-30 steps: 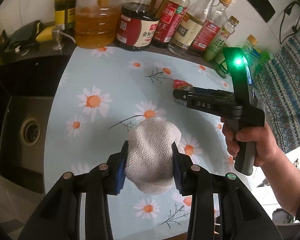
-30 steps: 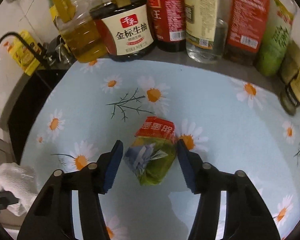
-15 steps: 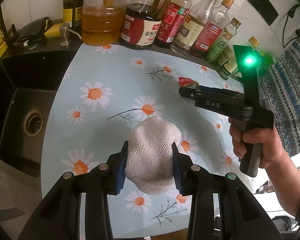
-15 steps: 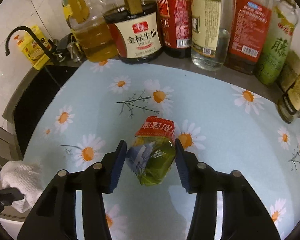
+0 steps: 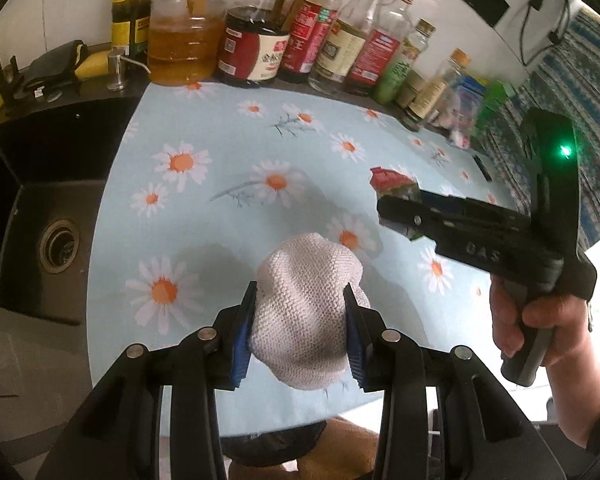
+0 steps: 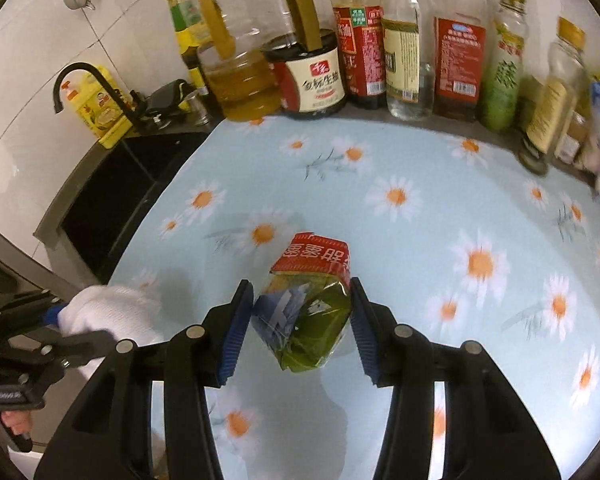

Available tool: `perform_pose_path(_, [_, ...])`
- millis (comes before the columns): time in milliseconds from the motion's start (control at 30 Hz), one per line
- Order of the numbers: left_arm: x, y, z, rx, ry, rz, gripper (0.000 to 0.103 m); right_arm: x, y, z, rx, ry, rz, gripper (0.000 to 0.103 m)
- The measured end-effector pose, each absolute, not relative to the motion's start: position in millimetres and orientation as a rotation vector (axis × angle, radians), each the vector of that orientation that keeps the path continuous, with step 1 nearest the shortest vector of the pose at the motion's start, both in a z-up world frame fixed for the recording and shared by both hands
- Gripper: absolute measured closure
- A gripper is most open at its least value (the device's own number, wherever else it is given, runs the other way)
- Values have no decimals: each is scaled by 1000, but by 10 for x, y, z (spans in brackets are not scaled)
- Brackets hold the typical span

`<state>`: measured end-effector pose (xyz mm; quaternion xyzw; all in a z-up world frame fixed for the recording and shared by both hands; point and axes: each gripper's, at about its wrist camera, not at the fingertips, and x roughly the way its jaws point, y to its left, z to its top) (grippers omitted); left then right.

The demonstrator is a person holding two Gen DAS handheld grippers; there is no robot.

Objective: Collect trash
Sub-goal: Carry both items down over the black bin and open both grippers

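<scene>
Kitchen counter, covered by a pale blue daisy-print cloth (image 6: 440,280); bottle row (image 6: 400,52) of oils and sauces along the top of both views; black sink (image 5: 40,208) at the left edge of the left wrist view, its faucet (image 6: 84,80) at upper left of the right wrist view.

Item 1: white knitted rag (image 5: 306,312), bottom centre of the left wrist view, clamped between the blue pads of the left gripper (image 5: 300,332); jaws closed on it from both sides. It also shows at lower left of the right wrist view.

Item 2: crumpled snack wrapper (image 6: 306,308), red band with green and blue film, centre of the right wrist view. The right gripper (image 6: 302,320) has its pads pressed against both flanks; the shadow on the cloth below suggests the wrapper is clear of the surface. In the left wrist view it sits at middle right, poking from the gripper tip, with the person's hand (image 5: 540,320) on the handle.

Step, as judged: both pieces secured; carrying to a bin comes next. A dark bag-like shape beneath the counter's near edge, bottom centre of the left wrist view, may be that bin; cannot tell.

Clearance: cloth bare across the middle. Keep off the bottle row above, the sink opening at left, the small clutter at upper right. Near edge of counter open for withdrawal.
</scene>
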<state>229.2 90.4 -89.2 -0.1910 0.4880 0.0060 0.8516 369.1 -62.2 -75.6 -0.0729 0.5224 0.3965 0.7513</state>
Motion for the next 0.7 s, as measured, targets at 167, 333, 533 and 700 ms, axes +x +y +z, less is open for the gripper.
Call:
perform_pose_path(167, [2061,856,-930,-388,1041,-32,66,3294,-776,-793,-100,1188,853,54])
perform_pose_path(333, [1814,818,-958,-379,1048,-70,66,2955,-907,-801,-62,1198,838,54])
perform_pose_path(533, [1551,744,-1040,-378,1067,-109,66,2620,-1031,-792,-33,1207,827,54])
perform_pose_path(700, [1383,680,-1201,-388,1102,-134,66,2371,-1097,-803,-19,1217,841,54])
